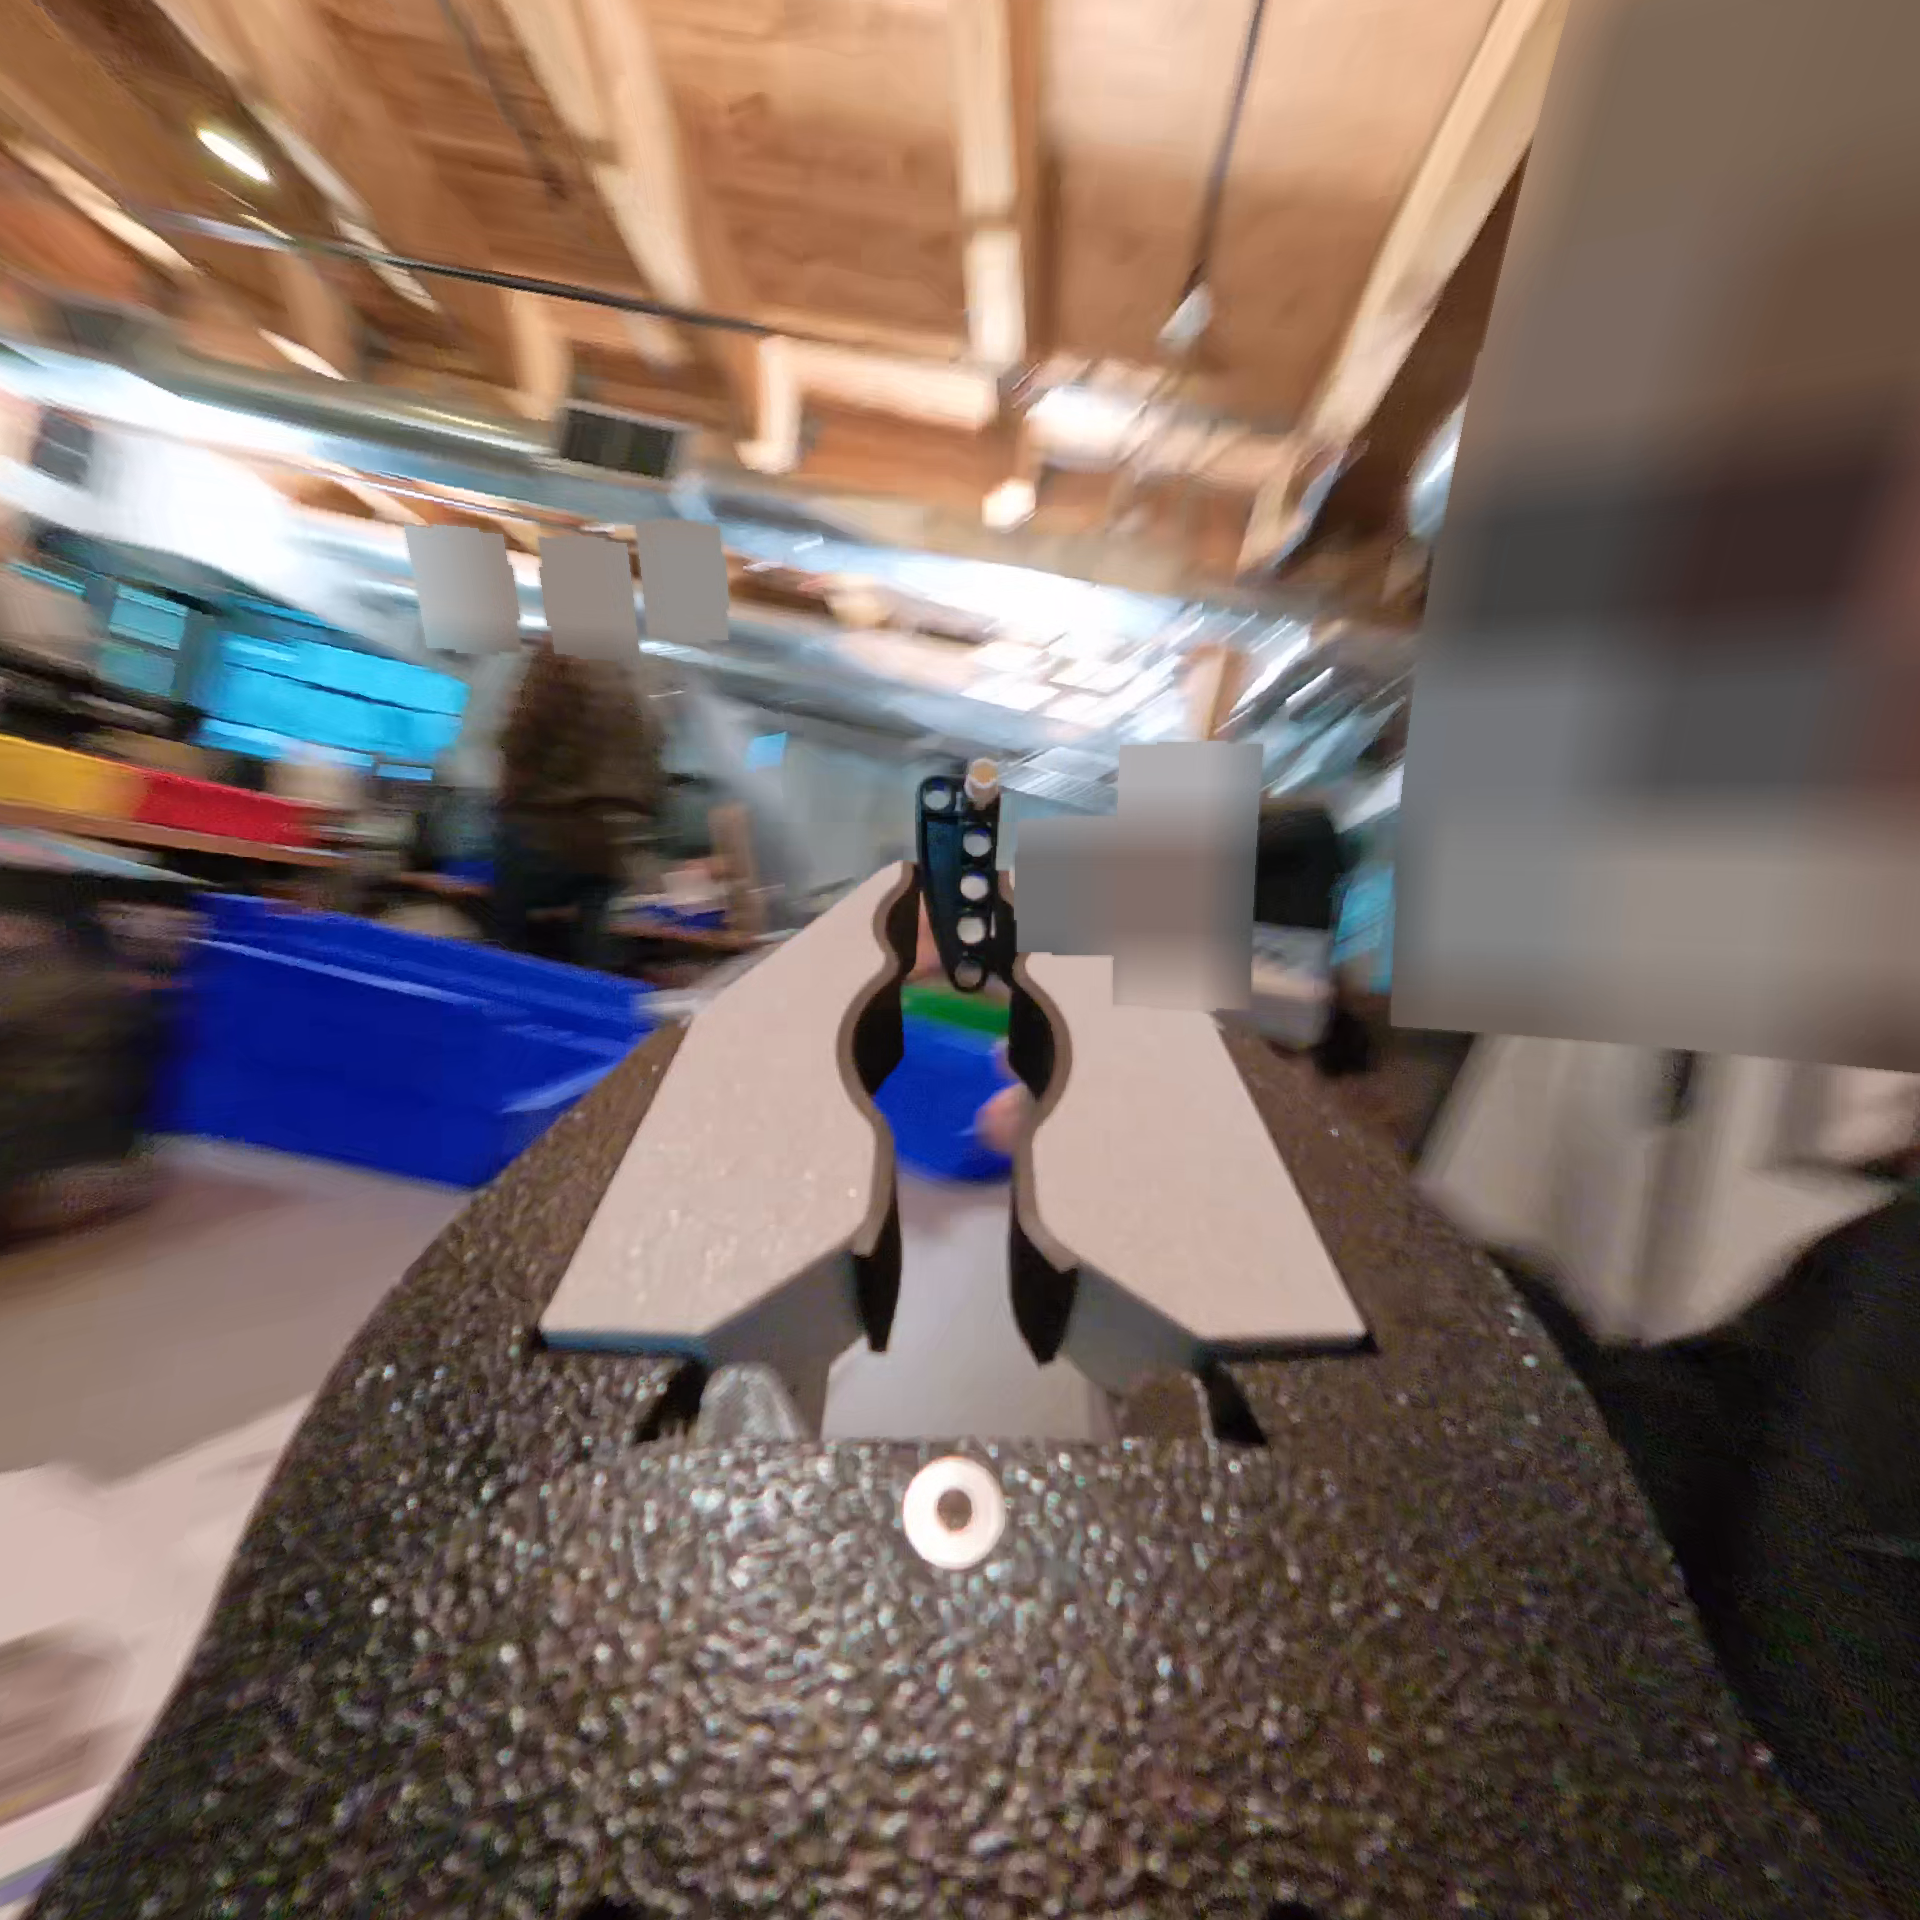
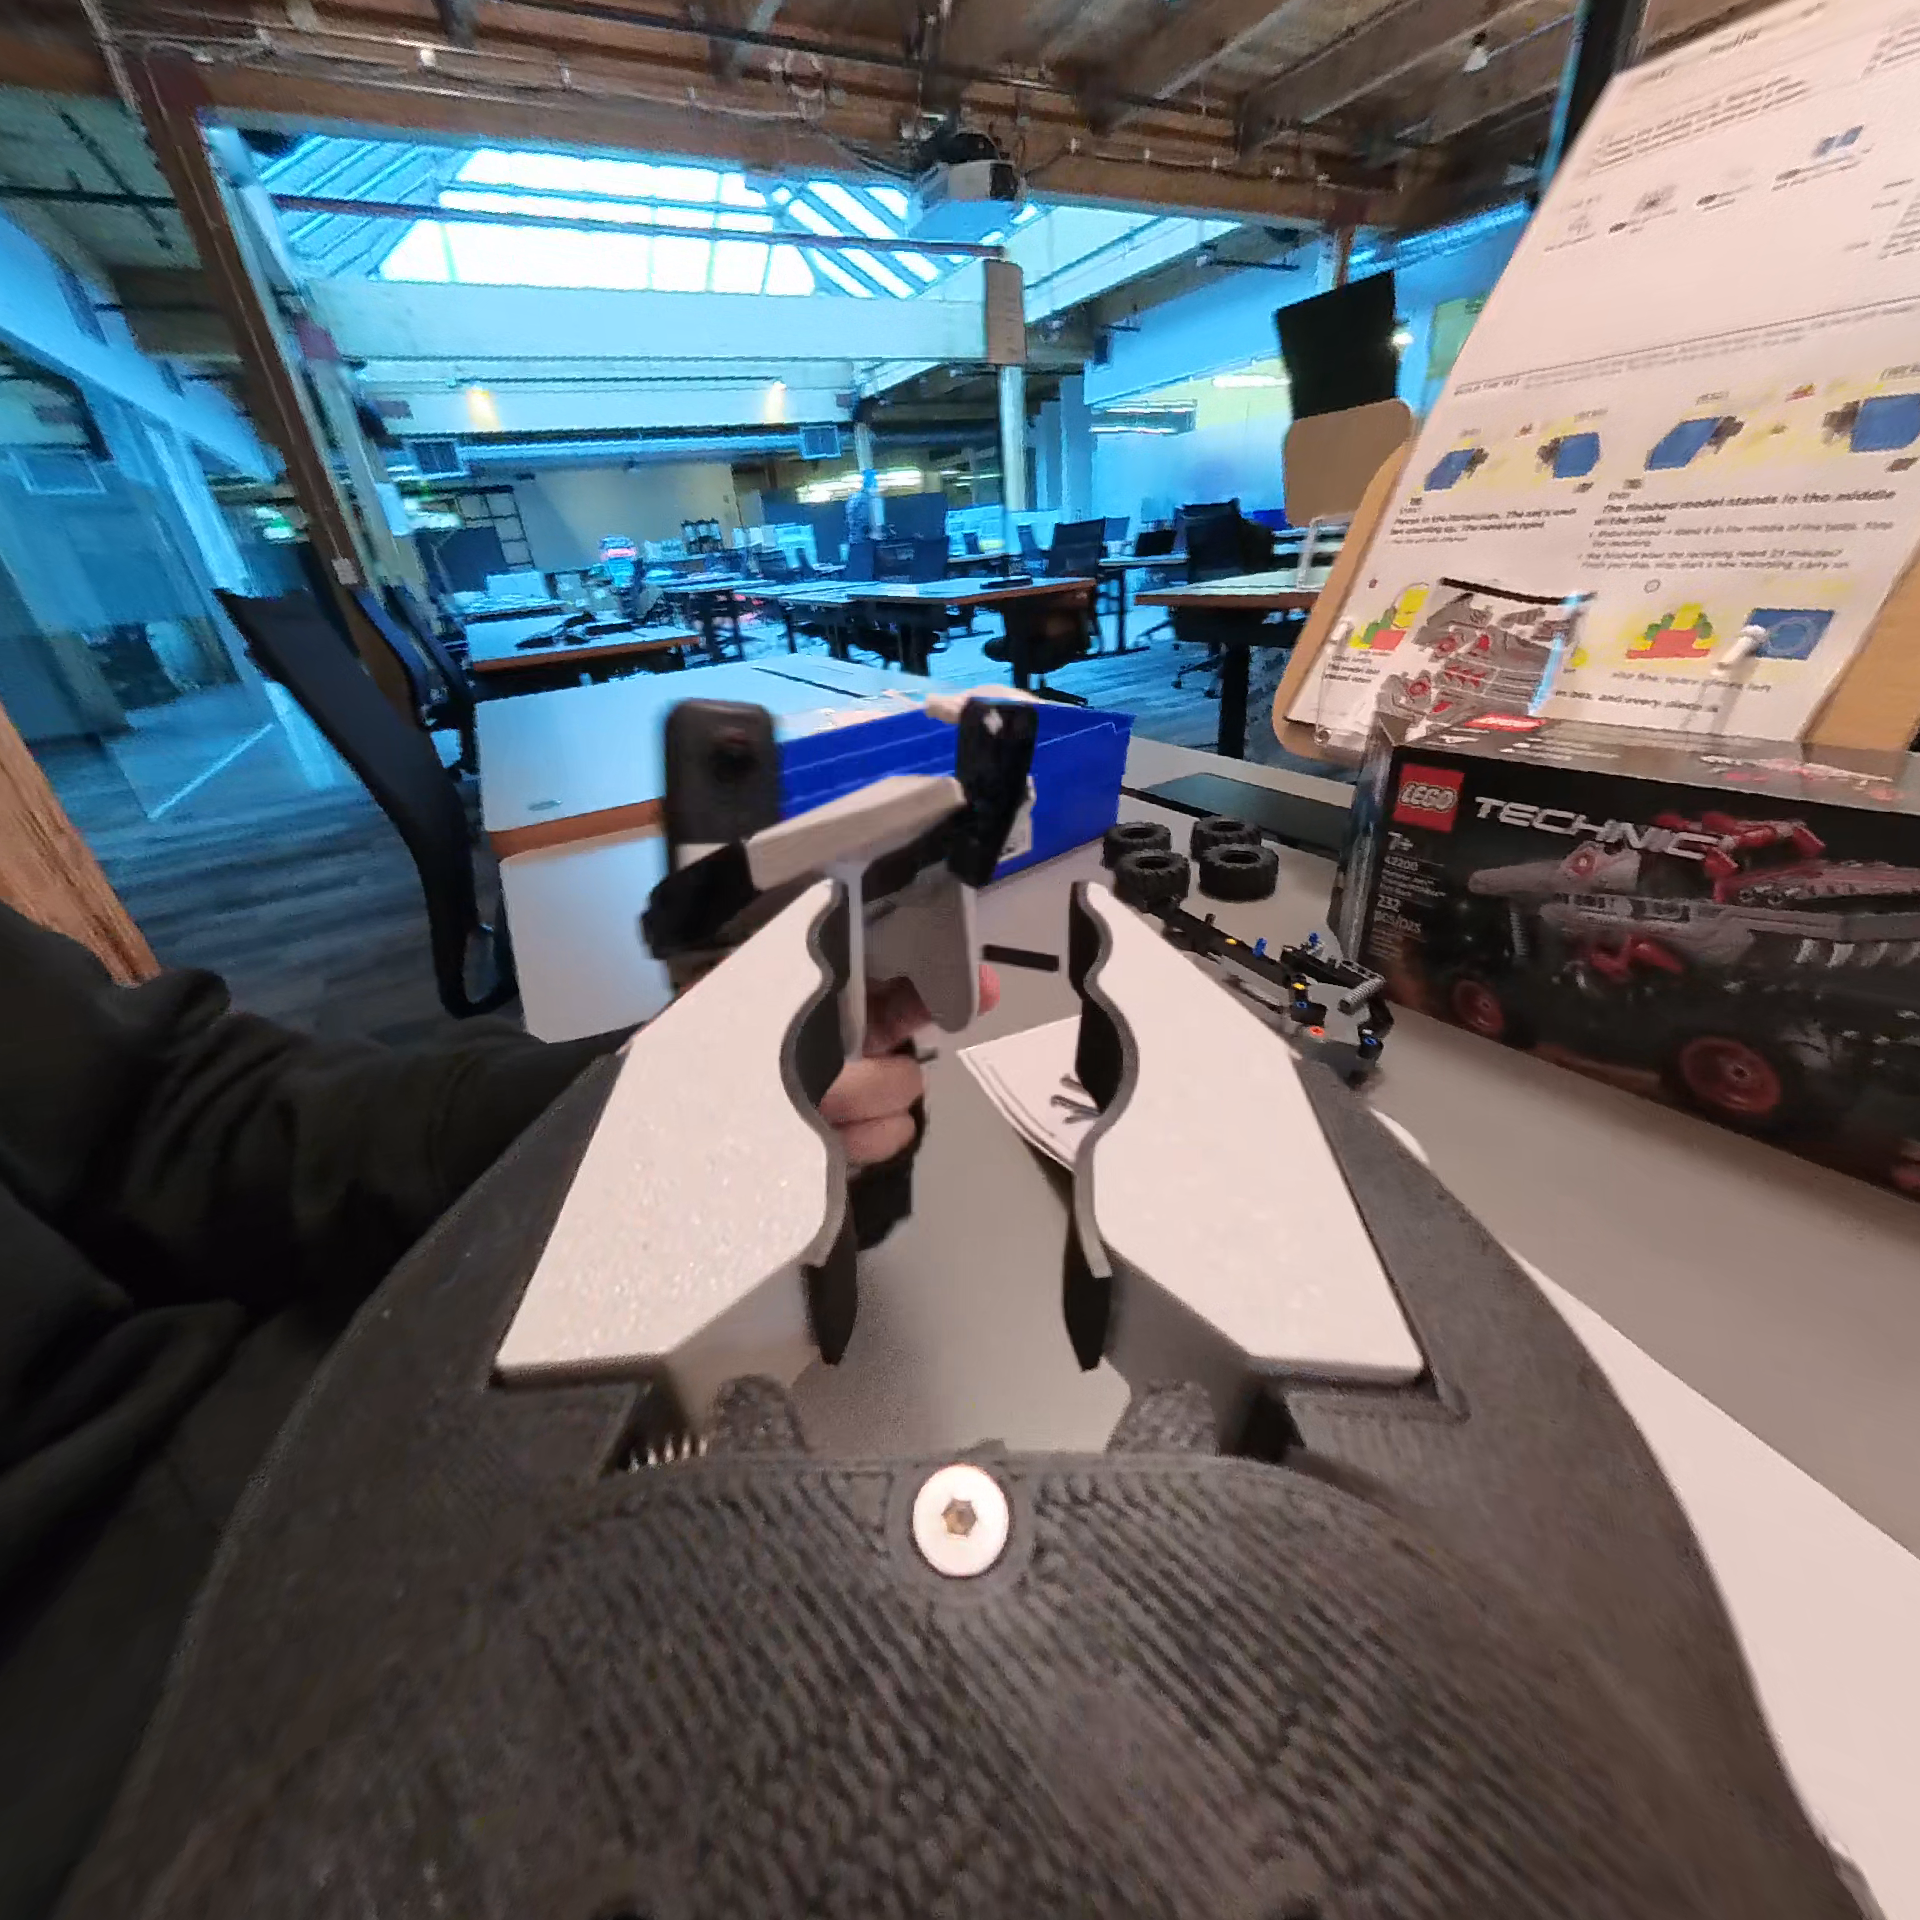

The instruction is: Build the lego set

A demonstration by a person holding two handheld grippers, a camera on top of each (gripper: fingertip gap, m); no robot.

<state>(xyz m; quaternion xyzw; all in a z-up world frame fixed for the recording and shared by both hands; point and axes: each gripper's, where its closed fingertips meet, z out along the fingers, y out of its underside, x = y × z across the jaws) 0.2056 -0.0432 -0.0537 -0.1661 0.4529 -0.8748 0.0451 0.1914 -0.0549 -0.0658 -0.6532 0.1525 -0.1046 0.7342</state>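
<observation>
Lego beam point(image 1: 964, 894) sits pinched in your left gripper point(image 1: 961, 935), raised for inspection; right gripper point(image 2: 951, 935) jaws gape empty.

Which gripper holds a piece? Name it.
The left gripper: its jaws pinch a black holed beam with a tan pin on top. The right gripper has open, empty jaws.

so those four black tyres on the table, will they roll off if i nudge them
Probably not as they lie: the tyres seem to rest flat on their sides on the table. They look like rubber with chunky tread, so likely grippy and light. Tipped onto their tread, they would likely roll.
</observation>
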